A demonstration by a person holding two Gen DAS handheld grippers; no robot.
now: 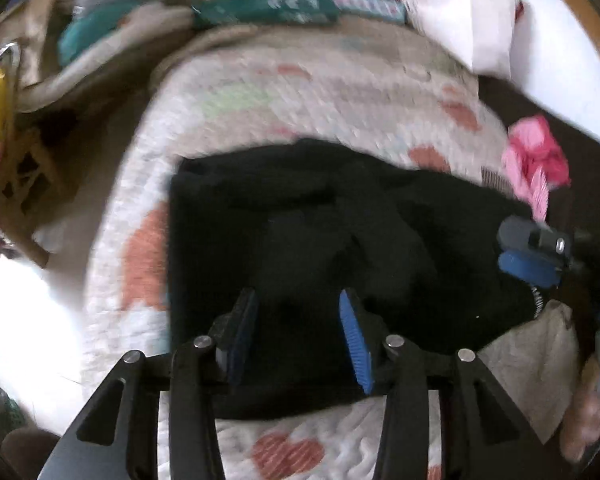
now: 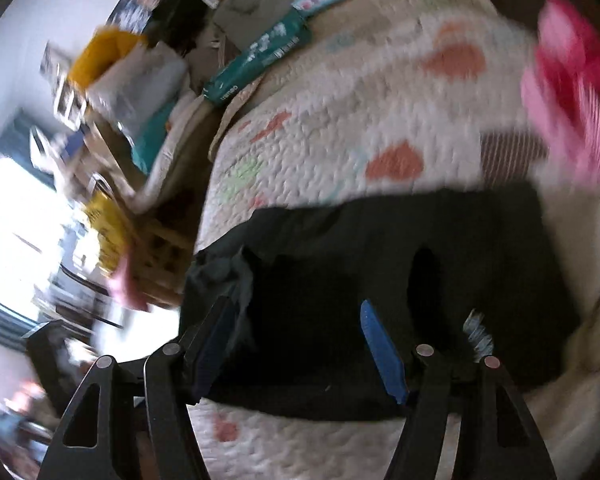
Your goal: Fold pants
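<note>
Left gripper (image 1: 298, 300): fingers apart, over the near edge of the pants (image 1: 320, 240), gripping nothing. Right gripper (image 2: 296, 312): fingers apart, likewise above the pants (image 2: 380, 260); seen from the left wrist view (image 1: 528, 252), its fingers look nearly together, at the pants' right edge. Pants: black, lying in a rough rectangle on the quilt (image 1: 300, 100). Pink cloth (image 1: 536, 160) at the quilt's right side. Teal box (image 1: 260, 10) beyond the quilt. Both views blurred.
</note>
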